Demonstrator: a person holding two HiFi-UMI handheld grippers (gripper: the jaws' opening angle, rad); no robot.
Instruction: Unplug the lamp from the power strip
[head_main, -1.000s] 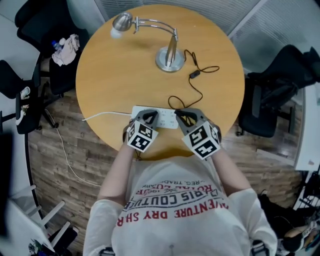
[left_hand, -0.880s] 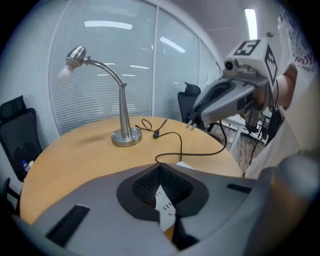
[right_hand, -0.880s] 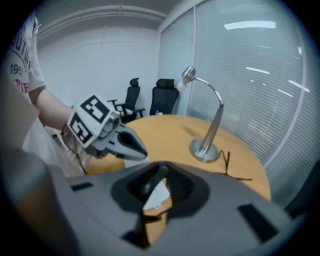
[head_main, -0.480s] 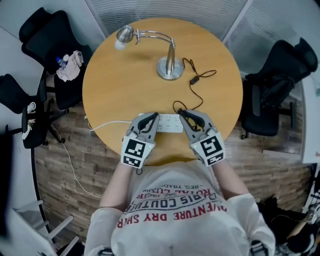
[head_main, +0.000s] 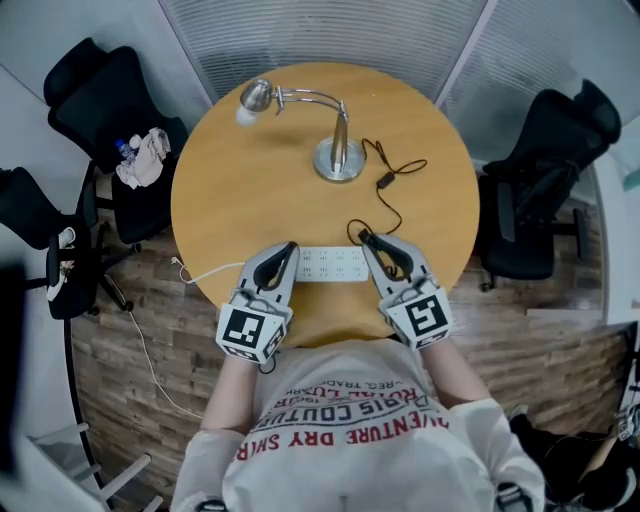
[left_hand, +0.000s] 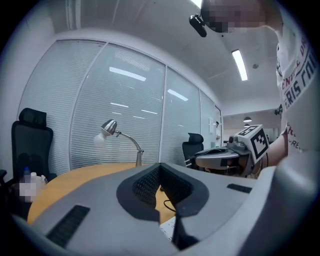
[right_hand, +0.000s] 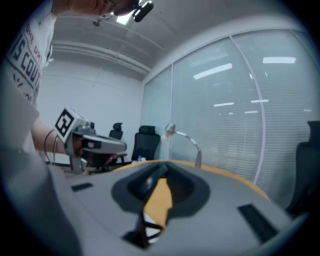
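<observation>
**Left gripper** (head_main: 287, 248): jaws closed tip to tip with nothing between them, hanging over the left end of the white power strip (head_main: 333, 265). **Right gripper** (head_main: 369, 239): jaws clamped on the dark plug (right_hand: 149, 184), just past the strip's far right corner. The cord (head_main: 386, 206) loops away from these jaws to the lamp (head_main: 338, 160), which stands well beyond both jaws on the round table (head_main: 240, 190).
</observation>
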